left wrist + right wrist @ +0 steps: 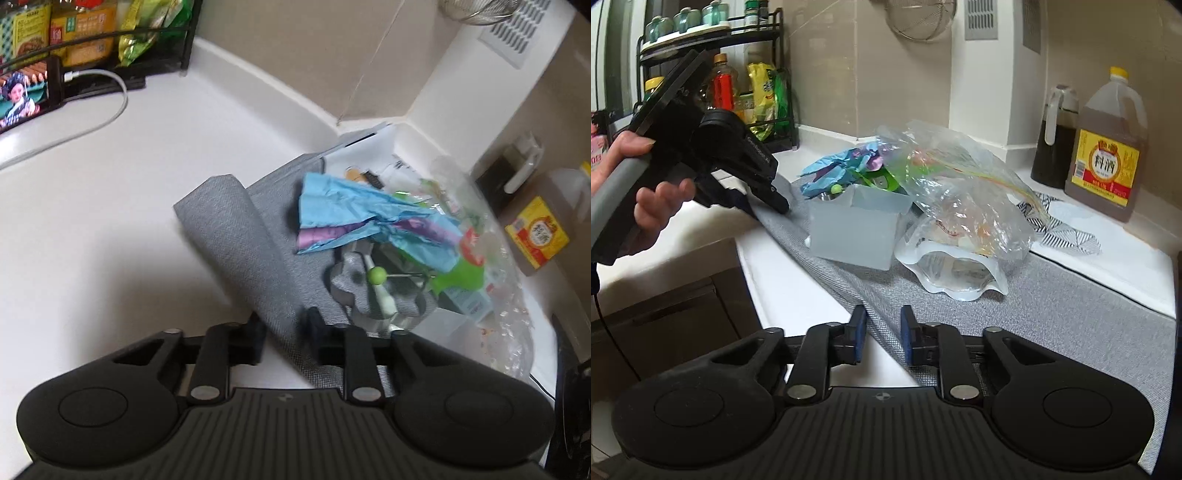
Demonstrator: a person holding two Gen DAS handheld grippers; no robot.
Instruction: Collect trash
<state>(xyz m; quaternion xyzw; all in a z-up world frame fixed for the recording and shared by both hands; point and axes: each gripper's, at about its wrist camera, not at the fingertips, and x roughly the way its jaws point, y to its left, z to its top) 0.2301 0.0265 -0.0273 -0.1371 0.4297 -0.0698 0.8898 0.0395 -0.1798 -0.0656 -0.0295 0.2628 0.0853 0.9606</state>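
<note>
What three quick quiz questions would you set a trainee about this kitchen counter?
1. True or false: the large yellow-capped bottle of amber liquid stands upright.
2. The crumpled blue and purple paper sits in: A) a translucent plastic box; B) a wire rack; C) a metal strainer.
3. Fill in: the box and the crumpled clear plastic bag rest on a ____.

Key: 1 true; 2 A; 3 grey woven cloth.
</note>
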